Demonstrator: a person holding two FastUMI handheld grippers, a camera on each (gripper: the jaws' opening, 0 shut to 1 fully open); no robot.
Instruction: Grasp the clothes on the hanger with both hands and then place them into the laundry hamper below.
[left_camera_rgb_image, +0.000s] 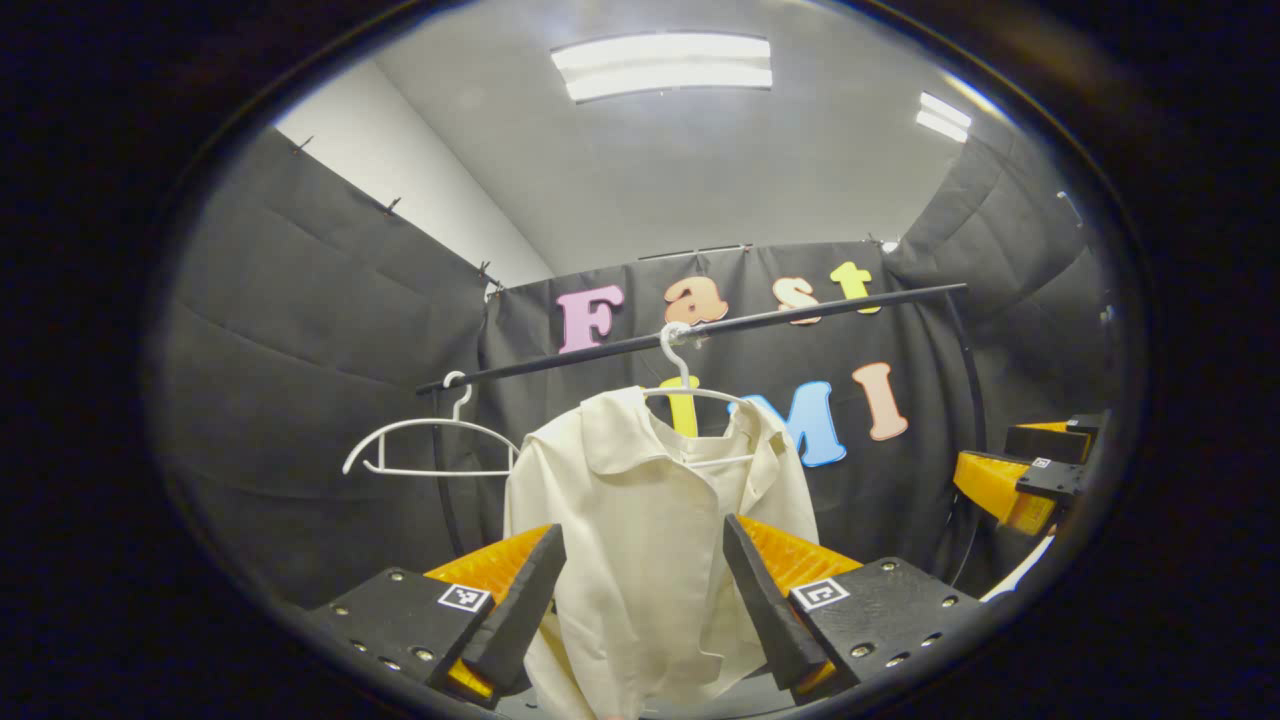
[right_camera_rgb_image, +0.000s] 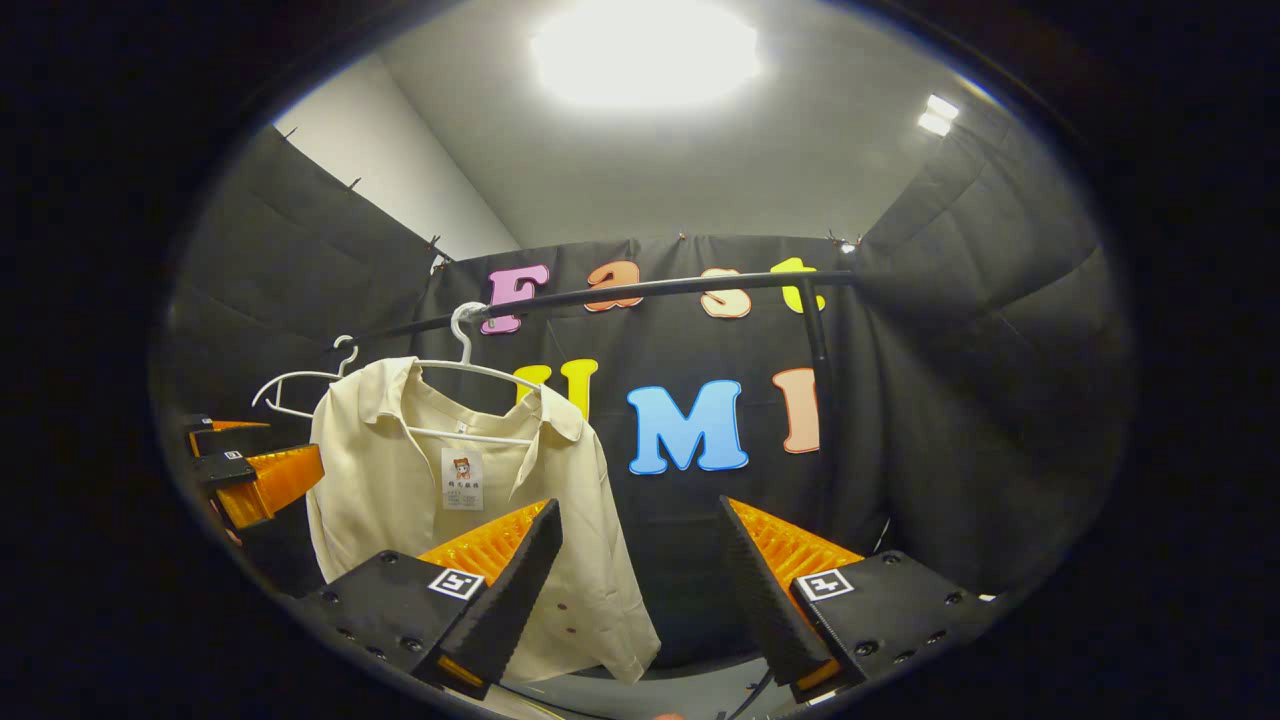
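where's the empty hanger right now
The empty white hanger hangs on the black rail, just left of the hanger carrying the cream shirt in the left gripper view; in the right gripper view it sits behind the shirt's left shoulder.

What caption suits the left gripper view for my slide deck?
Open left gripper faces a cream shirt on a white hanger.

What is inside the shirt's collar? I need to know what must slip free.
A white hanger runs inside the cream shirt; cloth covers its ends.
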